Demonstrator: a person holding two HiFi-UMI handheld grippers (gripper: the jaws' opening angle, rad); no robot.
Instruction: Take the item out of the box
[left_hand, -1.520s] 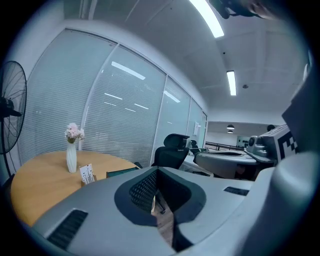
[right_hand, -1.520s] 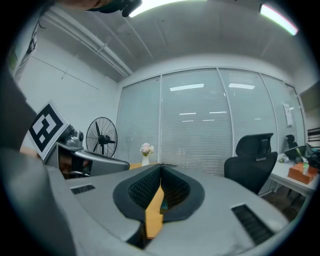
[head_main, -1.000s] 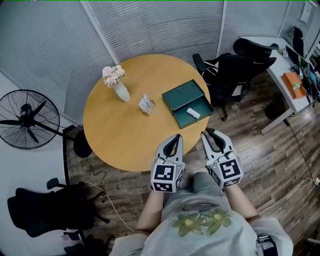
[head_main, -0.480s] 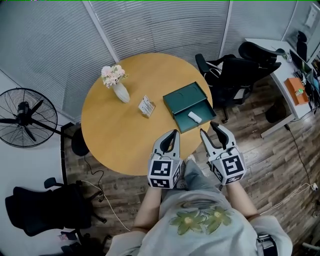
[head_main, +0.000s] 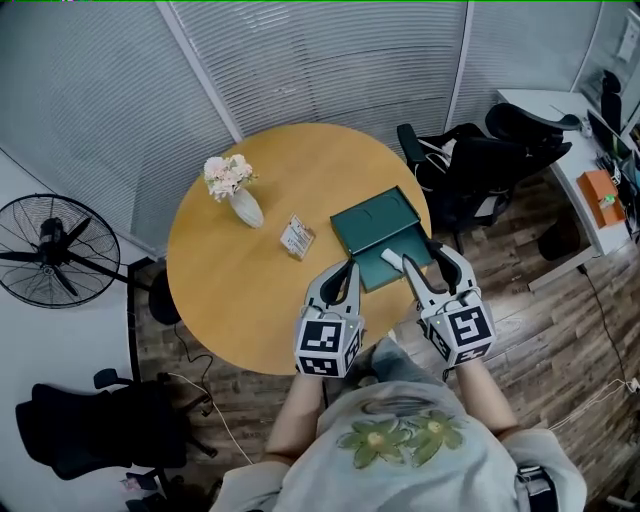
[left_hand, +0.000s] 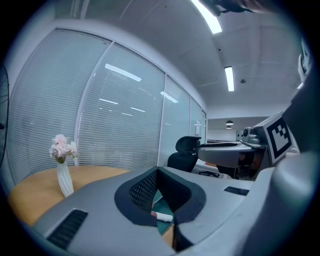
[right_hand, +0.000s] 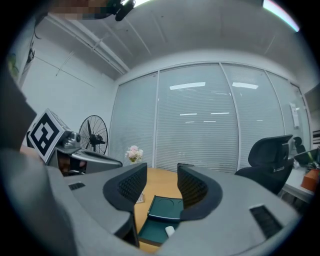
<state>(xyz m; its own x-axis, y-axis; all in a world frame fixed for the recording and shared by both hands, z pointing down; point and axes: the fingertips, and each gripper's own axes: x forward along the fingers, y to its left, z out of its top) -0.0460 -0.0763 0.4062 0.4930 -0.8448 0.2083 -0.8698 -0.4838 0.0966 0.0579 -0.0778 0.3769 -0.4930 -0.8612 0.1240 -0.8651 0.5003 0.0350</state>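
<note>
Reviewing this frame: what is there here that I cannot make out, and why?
1. White item in the green box: too small in every view to tell what it is.
2. Print on the small card stand: too small in the head view.
3. Box's near corner: in the head view it is covered by the right gripper, whose empty jaws have just been opening.

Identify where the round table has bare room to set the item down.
Free: the near-left stretch of the table, bordered by vase, card stand and near edge; also the far rim behind the box. Crowded: the right side, at the box.
</note>
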